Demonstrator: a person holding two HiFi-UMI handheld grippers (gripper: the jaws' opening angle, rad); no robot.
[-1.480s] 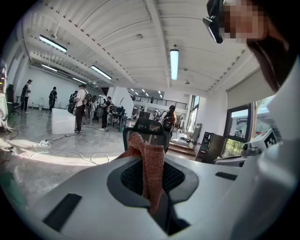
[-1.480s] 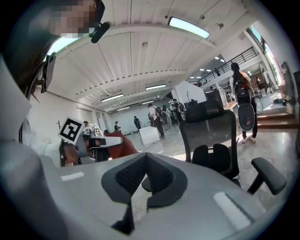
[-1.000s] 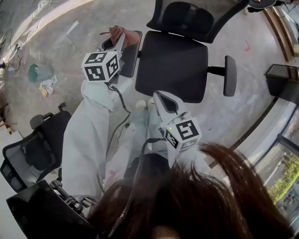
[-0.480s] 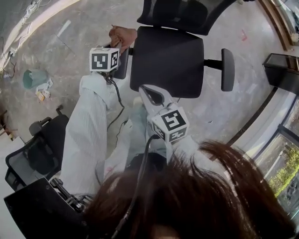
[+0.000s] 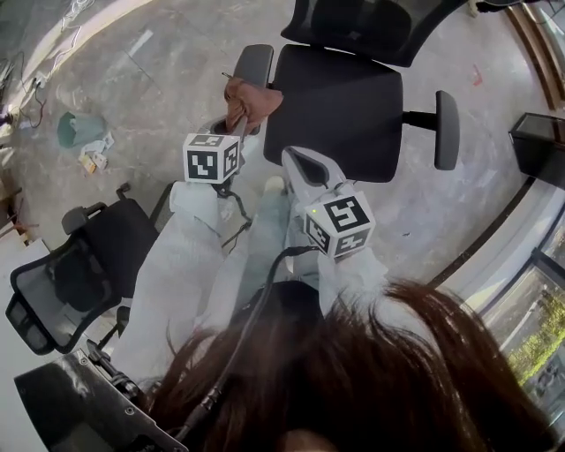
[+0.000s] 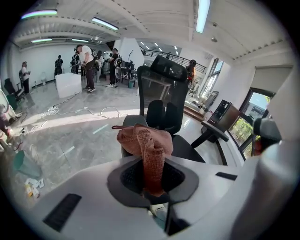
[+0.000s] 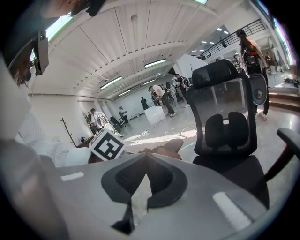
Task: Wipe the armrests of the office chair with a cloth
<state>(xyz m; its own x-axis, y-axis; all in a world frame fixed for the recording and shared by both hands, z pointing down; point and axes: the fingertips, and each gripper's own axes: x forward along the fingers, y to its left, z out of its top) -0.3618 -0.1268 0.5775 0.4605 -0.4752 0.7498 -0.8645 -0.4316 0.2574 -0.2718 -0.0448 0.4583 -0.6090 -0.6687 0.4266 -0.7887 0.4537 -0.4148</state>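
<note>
Left gripper (image 6: 152, 180) clamped on cloth (image 6: 144, 140): a strip of the pink fabric is pinched between the pads, the rest bunched above the tips

Right gripper (image 7: 142, 183) empty, jaws pressed together, held low over the person's lap, tips just short of the front edge of the seat (image 5: 340, 106)

In head view the cloth sits over the near end of the armrest (image 5: 253, 60) on the chair's (image 5: 353, 84) left side as seen, between pad and seat edge; can't tell if it's touching the pad

Left gripper angled down toward that end

Other armrest (image 5: 448, 128) is on the far side of the seat, well apart from both grippers, nothing on it

Backrest (image 5: 371, 22) beyond the seat, facing the person

Second chair (image 5: 79, 265) by the person's left side

Further out: grey floor (image 6: 70, 136) with cables (image 6: 79, 111), and people (image 6: 86, 65) standing at the back of the hall
</note>
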